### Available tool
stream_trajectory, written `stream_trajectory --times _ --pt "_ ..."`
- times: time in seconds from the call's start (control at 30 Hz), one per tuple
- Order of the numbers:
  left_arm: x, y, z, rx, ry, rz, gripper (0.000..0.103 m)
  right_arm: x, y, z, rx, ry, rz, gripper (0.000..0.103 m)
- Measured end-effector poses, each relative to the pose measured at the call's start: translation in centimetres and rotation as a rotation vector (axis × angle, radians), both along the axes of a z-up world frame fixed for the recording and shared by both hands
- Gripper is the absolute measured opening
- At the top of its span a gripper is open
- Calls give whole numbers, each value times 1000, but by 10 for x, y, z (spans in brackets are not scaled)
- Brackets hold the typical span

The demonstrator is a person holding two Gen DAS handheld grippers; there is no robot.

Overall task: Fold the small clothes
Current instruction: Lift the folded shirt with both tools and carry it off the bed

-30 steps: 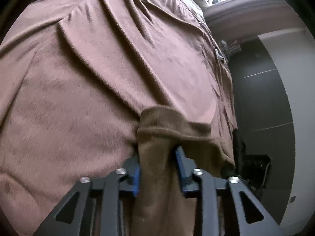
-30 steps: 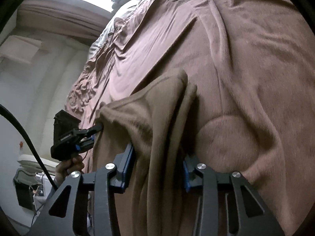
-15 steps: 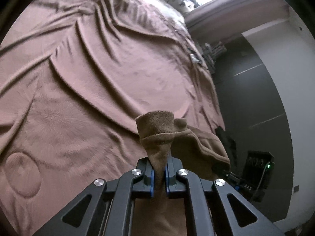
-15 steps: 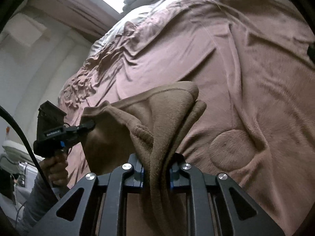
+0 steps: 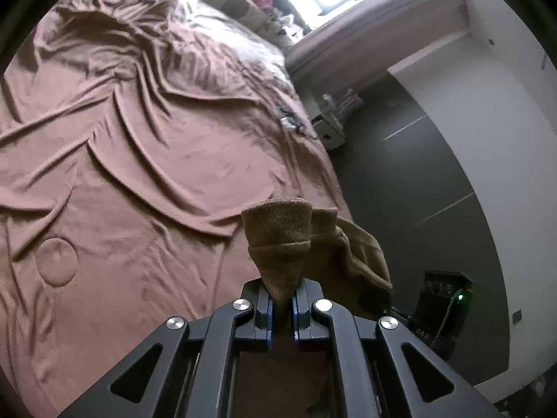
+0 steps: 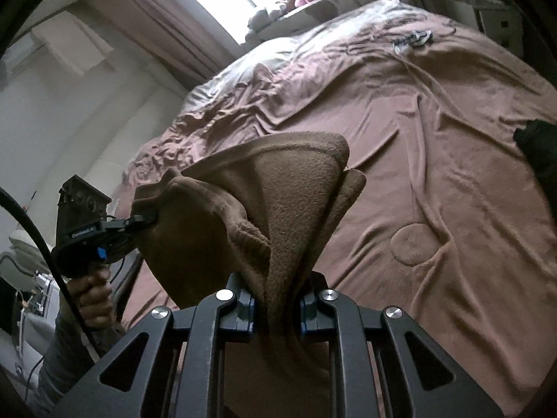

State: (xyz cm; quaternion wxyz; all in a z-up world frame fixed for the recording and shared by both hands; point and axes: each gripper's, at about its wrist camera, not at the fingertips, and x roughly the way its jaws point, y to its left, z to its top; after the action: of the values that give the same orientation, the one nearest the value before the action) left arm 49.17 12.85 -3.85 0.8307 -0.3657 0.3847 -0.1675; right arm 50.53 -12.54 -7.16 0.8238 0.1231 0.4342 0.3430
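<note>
Risk first: the brown fleece garment (image 6: pixel 278 202) hangs in the air between both grippers, above the near edge of the bed, and each grip is only a bunched pinch of fabric. If either pinch slides out, that corner drops and the piece collapses into a heap on the pinkish-brown bedspread (image 5: pixel 146 160), or off the bed side onto the dark floor (image 5: pixel 400 181). Fleece is thick and springy, so a thin bite could creep loose when the cloth is pulled taut. The spread is also badly wrinkled; laying the garment onto those ridges would likely give a crooked fold. Layers look doubled at the right grip, so the hem may not be the only thing caught, and the fold line could come out uneven.

Left gripper (image 5: pixel 282 308): jaws almost fully closed, blue pads squeezing a narrow tuck of the garment's ribbed edge, which sticks up past the tips. In the right wrist view the same left gripper (image 6: pixel 148 216) bites the far corner, with the person's hand (image 6: pixel 92 292) on its handle.

Right gripper (image 6: pixel 276 308): closed down to a small gap, filled by a thicker bundle of fleece; nothing else touched.

A small dark item (image 6: pixel 414 40) lies far up the bed, well apart.
</note>
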Motion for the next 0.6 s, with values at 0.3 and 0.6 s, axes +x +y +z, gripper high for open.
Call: stream_trajectory --times 0.3,0.6 --pt "-47 -12 44 6 -76 -6 7 -54 -27 35 7 -75 6 13" --pt "-98 -32 95 7 -162 -10 7 -105 -49 79 0 -171 22 13"
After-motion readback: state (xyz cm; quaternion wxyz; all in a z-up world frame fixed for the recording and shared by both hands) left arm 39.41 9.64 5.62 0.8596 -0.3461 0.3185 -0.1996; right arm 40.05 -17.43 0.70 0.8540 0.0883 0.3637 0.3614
